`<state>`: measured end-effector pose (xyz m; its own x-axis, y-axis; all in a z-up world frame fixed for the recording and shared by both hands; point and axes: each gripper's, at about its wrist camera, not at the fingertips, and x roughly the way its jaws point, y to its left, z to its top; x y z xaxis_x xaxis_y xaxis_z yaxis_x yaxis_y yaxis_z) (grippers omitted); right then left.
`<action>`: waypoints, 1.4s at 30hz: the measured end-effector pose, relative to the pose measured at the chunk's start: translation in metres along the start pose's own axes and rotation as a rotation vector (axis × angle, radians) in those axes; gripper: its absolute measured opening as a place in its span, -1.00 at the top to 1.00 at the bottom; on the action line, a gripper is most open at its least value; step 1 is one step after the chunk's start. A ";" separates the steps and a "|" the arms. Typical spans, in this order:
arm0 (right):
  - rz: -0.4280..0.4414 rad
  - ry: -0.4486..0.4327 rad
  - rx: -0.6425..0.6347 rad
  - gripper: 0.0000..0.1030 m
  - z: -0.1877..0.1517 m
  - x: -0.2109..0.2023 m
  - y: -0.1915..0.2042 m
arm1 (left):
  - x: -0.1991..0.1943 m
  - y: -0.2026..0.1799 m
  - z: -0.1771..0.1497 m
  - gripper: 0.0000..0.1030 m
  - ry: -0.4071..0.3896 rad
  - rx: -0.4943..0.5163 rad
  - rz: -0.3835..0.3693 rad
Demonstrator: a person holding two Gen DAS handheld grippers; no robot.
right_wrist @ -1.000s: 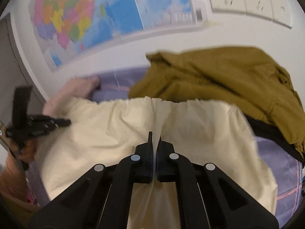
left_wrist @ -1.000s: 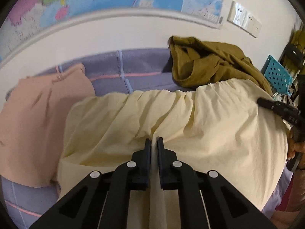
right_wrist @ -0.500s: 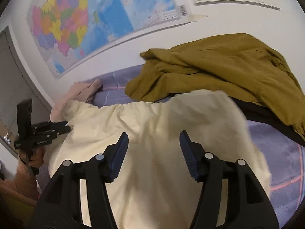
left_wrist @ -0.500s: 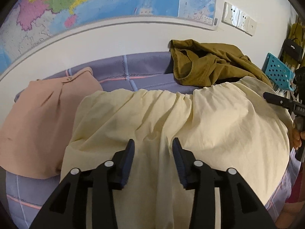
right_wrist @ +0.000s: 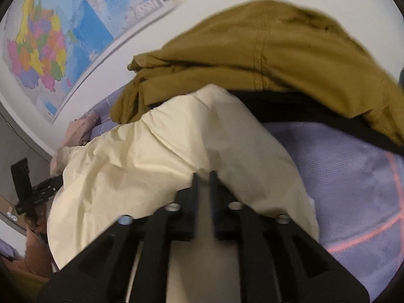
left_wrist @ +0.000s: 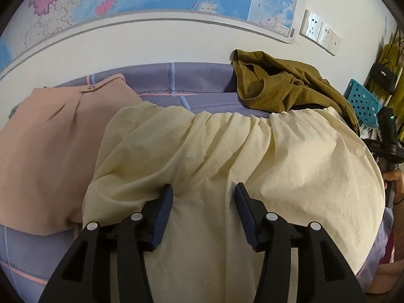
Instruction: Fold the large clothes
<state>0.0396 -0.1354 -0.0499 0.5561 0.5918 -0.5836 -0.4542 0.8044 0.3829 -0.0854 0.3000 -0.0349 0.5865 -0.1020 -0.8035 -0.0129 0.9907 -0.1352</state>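
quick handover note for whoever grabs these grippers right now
Left gripper: jaws have just been opening, wide apart over the cream garment, gripping nothing.
Right gripper: jaws have just been closing, narrow gap left over the same garment; the view is blurred, grip unclear.
Cream garment lies spread on the purple bedsheet, pink garment to its left, olive jacket heaped behind.
Done: cream piece laid out.
Left: finish folding it, then the jacket.

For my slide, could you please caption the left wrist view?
Open left tongs over a pale yellow garment spread on the bed.
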 end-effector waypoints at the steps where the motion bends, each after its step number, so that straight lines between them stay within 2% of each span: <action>1: 0.007 -0.013 -0.005 0.25 0.000 -0.005 0.003 | -0.008 -0.002 -0.002 0.01 -0.014 0.003 0.008; 4: 0.044 -0.063 -0.057 0.23 -0.003 -0.033 0.025 | -0.032 -0.006 -0.002 -0.11 -0.060 0.019 -0.013; 8: 0.074 -0.062 -0.130 0.23 0.008 -0.033 0.059 | -0.047 -0.019 0.011 -0.18 -0.118 0.065 -0.010; 11: 0.097 -0.022 -0.178 0.24 0.020 -0.005 0.087 | -0.028 -0.024 0.026 -0.18 -0.082 0.064 0.007; 12: 0.082 0.000 -0.191 0.26 0.021 0.009 0.093 | -0.016 -0.024 0.031 -0.18 -0.050 0.055 0.002; 13: 0.032 0.046 -0.219 0.27 0.022 0.031 0.098 | -0.006 -0.023 0.033 -0.18 -0.023 0.048 0.011; 15: -0.016 0.118 -0.228 0.25 0.020 0.061 0.094 | 0.018 -0.019 0.036 -0.17 0.040 0.046 0.056; 18: 0.027 0.114 -0.183 0.25 0.019 0.067 0.082 | 0.034 -0.010 0.036 -0.20 0.078 0.020 0.017; 20: 0.036 0.097 -0.158 0.21 0.018 0.055 0.079 | 0.034 -0.005 0.035 -0.20 0.082 -0.001 -0.003; 22: 0.033 0.065 -0.171 0.04 0.016 0.038 0.084 | 0.024 -0.007 0.034 -0.20 0.062 -0.005 -0.005; 24: 0.047 0.027 -0.204 0.04 0.010 0.019 0.094 | 0.008 -0.008 0.031 -0.20 0.022 -0.007 -0.026; 27: 0.134 -0.010 -0.297 -0.03 -0.004 -0.007 0.129 | -0.021 -0.012 0.023 -0.24 -0.038 0.008 -0.054; 30: 0.176 0.016 -0.384 -0.09 -0.027 -0.005 0.156 | -0.037 -0.016 0.002 -0.25 -0.054 0.033 -0.072; 32: 0.181 0.056 -0.414 -0.09 -0.040 0.008 0.164 | -0.031 -0.014 -0.011 -0.26 -0.024 0.035 -0.061; 34: 0.157 0.104 -0.404 -0.09 -0.052 0.029 0.161 | -0.023 -0.008 -0.021 -0.26 -0.013 0.020 -0.056; 37: 0.176 0.111 -0.346 -0.09 -0.055 0.041 0.150 | -0.020 0.000 -0.025 -0.25 -0.038 -0.001 -0.053; 40: 0.169 0.086 -0.330 -0.10 -0.052 0.026 0.149 | -0.033 -0.006 -0.024 -0.23 -0.065 0.006 -0.040; 42: 0.209 0.047 -0.308 -0.10 -0.052 0.004 0.146 | -0.050 -0.015 -0.028 -0.23 -0.104 0.034 -0.062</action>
<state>-0.0613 -0.0182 -0.0334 0.3997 0.7326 -0.5510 -0.7466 0.6089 0.2680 -0.1371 0.2876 -0.0091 0.6660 -0.1555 -0.7295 0.0530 0.9854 -0.1616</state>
